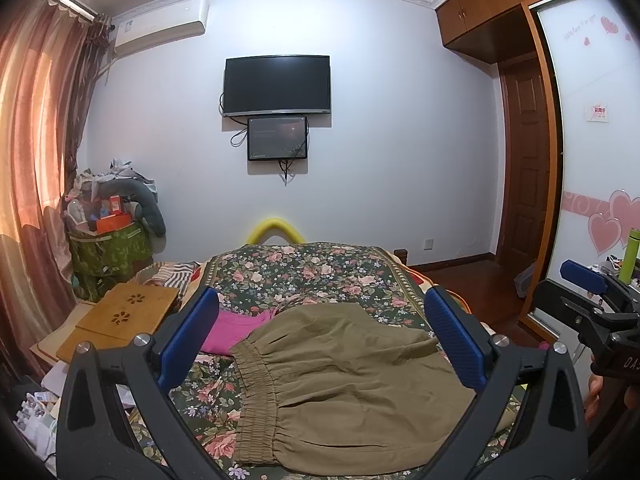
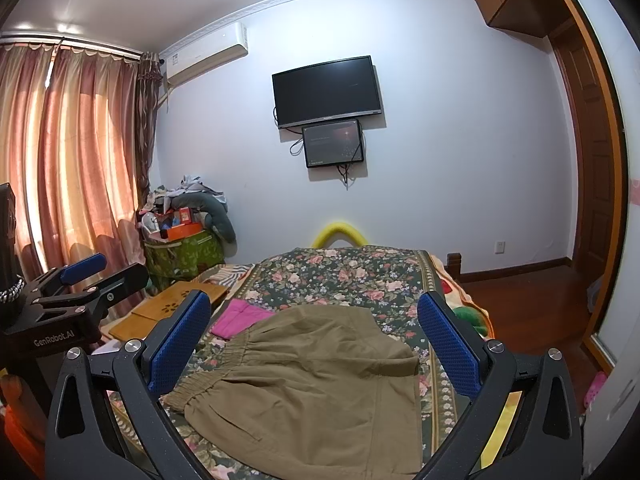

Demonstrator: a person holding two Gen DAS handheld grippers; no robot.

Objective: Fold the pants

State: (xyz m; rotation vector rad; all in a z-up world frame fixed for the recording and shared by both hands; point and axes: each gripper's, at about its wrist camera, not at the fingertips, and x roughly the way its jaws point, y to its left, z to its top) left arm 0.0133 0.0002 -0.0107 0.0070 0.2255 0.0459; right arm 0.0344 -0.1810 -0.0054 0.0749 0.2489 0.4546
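Note:
Olive-brown pants lie folded on the floral bedspread, elastic waistband to the left. They also show in the right wrist view. My left gripper is open and empty, held above the pants with its blue pads wide apart. My right gripper is open and empty, also above the pants. The right gripper shows at the right edge of the left wrist view; the left gripper shows at the left of the right wrist view.
A folded pink garment lies on the bed beyond the pants. A wooden lap table sits left of the bed. A cluttered green bag stands by the curtains. A wardrobe is at right.

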